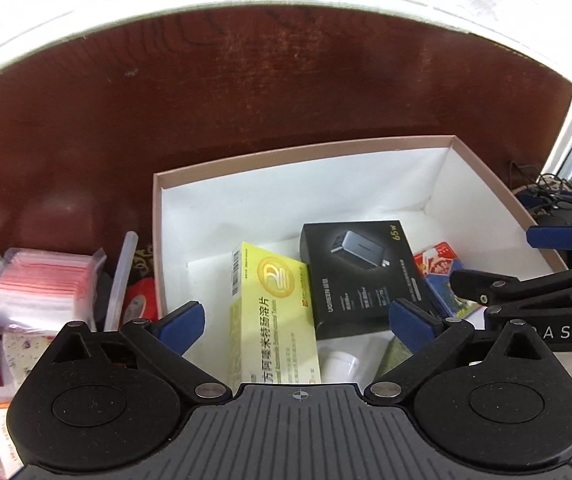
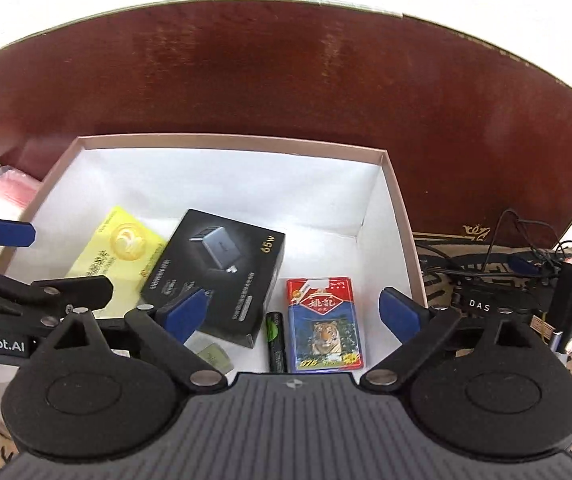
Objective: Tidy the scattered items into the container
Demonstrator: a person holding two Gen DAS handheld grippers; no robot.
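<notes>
Left wrist view shows the left gripper (image 1: 298, 320) and right gripper (image 2: 292, 314) spread wide, empty, over the container (image 1: 298, 151) holding the charger box (image 1: 360, 276), so lift both clear before reaching for the zip bags (image 1: 42, 284) outside.
</notes>
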